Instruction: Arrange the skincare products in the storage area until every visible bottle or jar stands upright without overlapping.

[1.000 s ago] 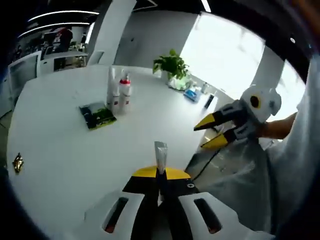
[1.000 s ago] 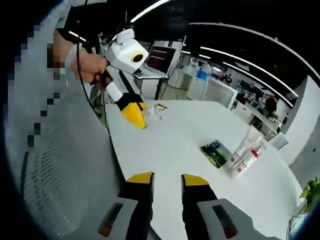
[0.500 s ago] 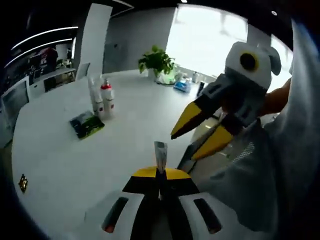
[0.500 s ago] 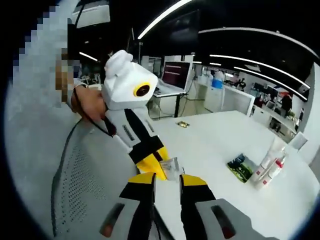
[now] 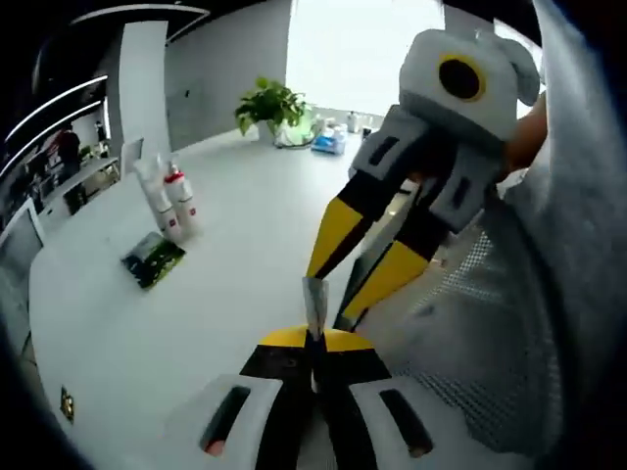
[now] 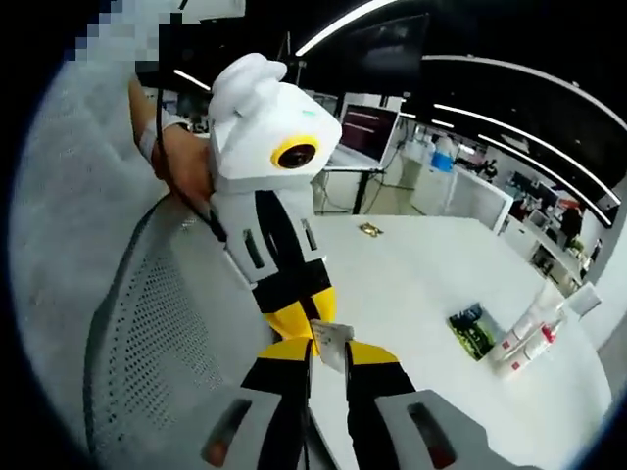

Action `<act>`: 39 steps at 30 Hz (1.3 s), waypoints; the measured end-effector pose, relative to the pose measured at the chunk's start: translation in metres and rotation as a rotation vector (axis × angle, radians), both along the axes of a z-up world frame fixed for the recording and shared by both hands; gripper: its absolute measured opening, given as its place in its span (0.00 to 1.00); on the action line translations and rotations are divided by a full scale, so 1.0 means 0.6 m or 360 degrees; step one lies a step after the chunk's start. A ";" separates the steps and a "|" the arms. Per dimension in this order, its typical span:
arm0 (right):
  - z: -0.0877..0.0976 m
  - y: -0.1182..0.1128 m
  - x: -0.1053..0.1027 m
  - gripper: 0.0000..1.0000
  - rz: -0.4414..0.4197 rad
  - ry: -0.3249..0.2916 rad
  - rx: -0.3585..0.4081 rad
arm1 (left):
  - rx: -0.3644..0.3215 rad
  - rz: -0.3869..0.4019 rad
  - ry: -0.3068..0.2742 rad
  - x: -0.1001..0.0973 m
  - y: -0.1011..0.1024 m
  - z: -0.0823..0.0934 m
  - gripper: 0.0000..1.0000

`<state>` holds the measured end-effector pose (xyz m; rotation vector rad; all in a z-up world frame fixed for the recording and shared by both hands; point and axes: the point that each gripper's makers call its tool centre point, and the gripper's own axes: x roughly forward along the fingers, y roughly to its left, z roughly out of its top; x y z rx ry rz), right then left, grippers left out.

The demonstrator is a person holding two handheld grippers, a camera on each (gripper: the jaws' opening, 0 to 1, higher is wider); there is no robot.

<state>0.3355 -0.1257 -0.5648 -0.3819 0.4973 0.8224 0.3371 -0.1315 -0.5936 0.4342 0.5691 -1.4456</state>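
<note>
Left gripper view: left gripper (image 5: 313, 345) clamped on a tube (image 5: 314, 305), right gripper (image 5: 355, 262) spread around it, bottles (image 5: 168, 201) and packet (image 5: 152, 259) well apart on the table (image 5: 235, 284).

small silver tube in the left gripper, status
Left gripper shut on small silver tube. Right gripper open, jaws either side of the tube. Two white bottles upright beside green packet. Nothing blocking.

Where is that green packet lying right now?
In the left gripper view the green packet lies flat on the white table, at the left, beside two upright bottles.
</note>
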 end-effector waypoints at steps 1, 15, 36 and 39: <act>0.001 0.000 0.000 0.05 -0.0009 0.0015 0.0032 | -0.0004 0.0007 0.0005 0.001 0.000 0.001 0.00; -0.017 0.002 -0.012 0.00 0.0004 0.0226 0.0139 | 0.0086 -0.0085 -0.0032 -0.010 0.006 -0.015 0.00; -0.048 0.010 -0.055 0.00 0.0199 0.0434 0.0058 | 0.0076 -0.0409 -0.0128 -0.052 -0.001 -0.024 0.00; -0.049 0.010 -0.057 0.00 0.0213 0.0450 0.0062 | 0.0069 -0.0441 -0.0110 -0.059 -0.002 -0.025 0.01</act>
